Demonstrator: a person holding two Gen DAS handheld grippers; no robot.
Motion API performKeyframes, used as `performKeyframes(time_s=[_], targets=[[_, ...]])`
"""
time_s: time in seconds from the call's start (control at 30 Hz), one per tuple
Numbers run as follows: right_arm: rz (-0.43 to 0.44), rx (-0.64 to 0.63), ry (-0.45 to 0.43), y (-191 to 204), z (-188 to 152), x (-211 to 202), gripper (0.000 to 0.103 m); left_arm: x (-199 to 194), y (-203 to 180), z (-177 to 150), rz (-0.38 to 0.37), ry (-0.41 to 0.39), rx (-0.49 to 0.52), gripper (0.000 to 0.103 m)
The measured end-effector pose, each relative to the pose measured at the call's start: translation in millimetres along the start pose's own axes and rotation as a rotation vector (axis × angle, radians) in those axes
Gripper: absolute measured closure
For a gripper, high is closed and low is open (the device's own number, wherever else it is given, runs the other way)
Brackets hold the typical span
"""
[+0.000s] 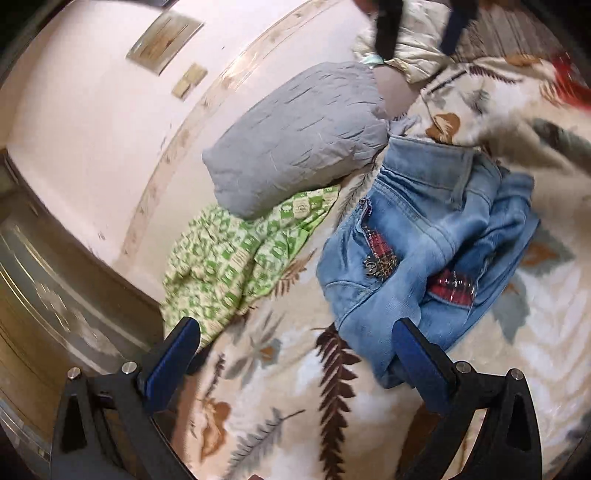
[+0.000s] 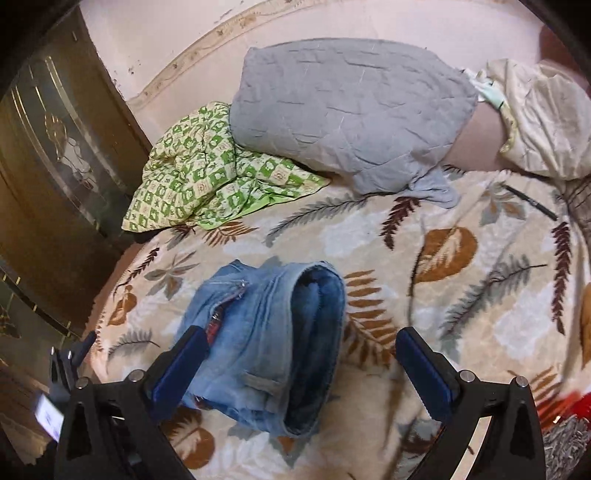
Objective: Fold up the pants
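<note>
A pair of light blue jeans [image 1: 424,251] with red plaid patches lies folded in a compact bundle on a leaf-print blanket [image 1: 288,387]. In the right wrist view the jeans [image 2: 273,339] lie waistband end toward the camera. My left gripper [image 1: 295,332] is open and empty, hovering just left of the bundle, its right finger [image 1: 417,350] near the bundle's edge. My right gripper [image 2: 301,343] is open and empty above the bundle, its fingers on either side of it. The right gripper also shows at the top of the left wrist view [image 1: 417,33].
A grey quilted pillow [image 2: 351,110] and a green checked cloth [image 2: 207,177] lie at the back against the pink wall. A cream crumpled cloth [image 2: 546,118] sits at the back right. A dark wooden cabinet [image 2: 55,166] stands at the left. A pen [image 2: 532,203] lies on the blanket.
</note>
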State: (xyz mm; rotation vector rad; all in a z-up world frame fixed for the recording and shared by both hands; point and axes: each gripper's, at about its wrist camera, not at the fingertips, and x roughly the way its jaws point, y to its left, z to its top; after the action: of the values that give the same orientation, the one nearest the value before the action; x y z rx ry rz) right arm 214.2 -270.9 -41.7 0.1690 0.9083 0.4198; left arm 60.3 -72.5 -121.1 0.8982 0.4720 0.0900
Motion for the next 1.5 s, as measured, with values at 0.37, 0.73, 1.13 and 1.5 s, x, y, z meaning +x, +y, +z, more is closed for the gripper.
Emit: performKeyframes(time_s=[0.37, 0.73, 1.13, 1.5], targets=[[0.026, -0.007, 0.167, 21.4, 24.7, 53.7, 0.000, -16.8, -11.2, -15.6, -0.065, -0.117, 0.097, 0.000], [0.020, 0.031, 0.272, 22.4, 34.8, 106.1, 0.001, 25.2, 9.2, -19.1, -0.336, -0.169, -0.025, 0.011], [0.023, 0.037, 0.348, 23.3, 27.5, 154.4, 0.052, 54.8, 6.3, -44.4, -0.492, -0.099, -0.213, 0.075], [0.059, 0.050, 0.269, 16.2, 29.1, 144.7, 0.097, 41.8, -0.8, -52.0, -0.468, -0.109, -0.157, 0.096]])
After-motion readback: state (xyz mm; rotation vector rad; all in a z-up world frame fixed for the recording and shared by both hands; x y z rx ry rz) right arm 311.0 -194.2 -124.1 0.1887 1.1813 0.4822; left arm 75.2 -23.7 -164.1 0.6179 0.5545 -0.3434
